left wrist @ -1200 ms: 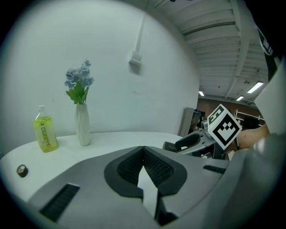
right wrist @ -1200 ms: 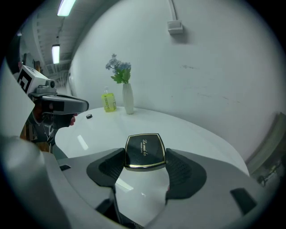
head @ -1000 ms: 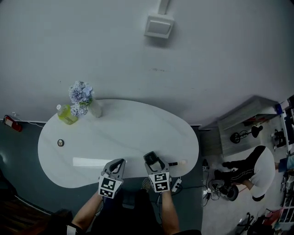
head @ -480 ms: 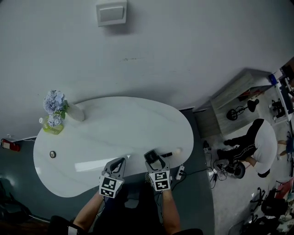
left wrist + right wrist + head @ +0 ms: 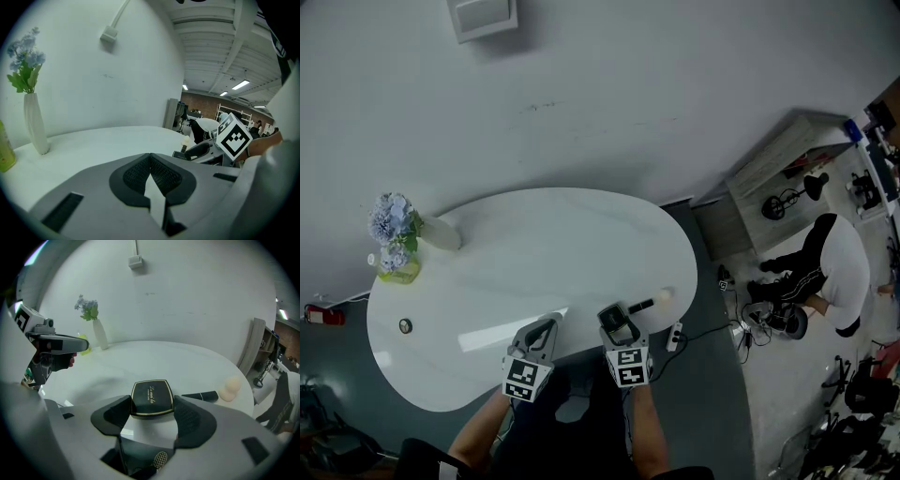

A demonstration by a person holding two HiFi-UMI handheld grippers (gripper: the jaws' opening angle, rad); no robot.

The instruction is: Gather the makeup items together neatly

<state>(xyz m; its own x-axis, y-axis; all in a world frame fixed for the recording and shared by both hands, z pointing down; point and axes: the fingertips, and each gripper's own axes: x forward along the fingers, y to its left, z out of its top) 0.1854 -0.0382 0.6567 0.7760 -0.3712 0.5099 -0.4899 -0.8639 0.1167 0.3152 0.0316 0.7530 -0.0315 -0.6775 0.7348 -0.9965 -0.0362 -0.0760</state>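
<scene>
My right gripper is shut on a black square compact with gold lettering, held just over the near edge of the white oval table. Just right of it lie a black tube and a beige makeup sponge. The left gripper is shut and holds nothing, beside the right one at the table's near edge. A small round item lies alone at the table's far left.
A white vase of blue flowers and a yellow-green bottle stand at the table's back left. On the floor to the right are a power strip and a crouching person in white.
The head view has swung, so the table and wall box sit further left in the picture. Both grippers stay at the near edge, the right one still shut on the compact.
</scene>
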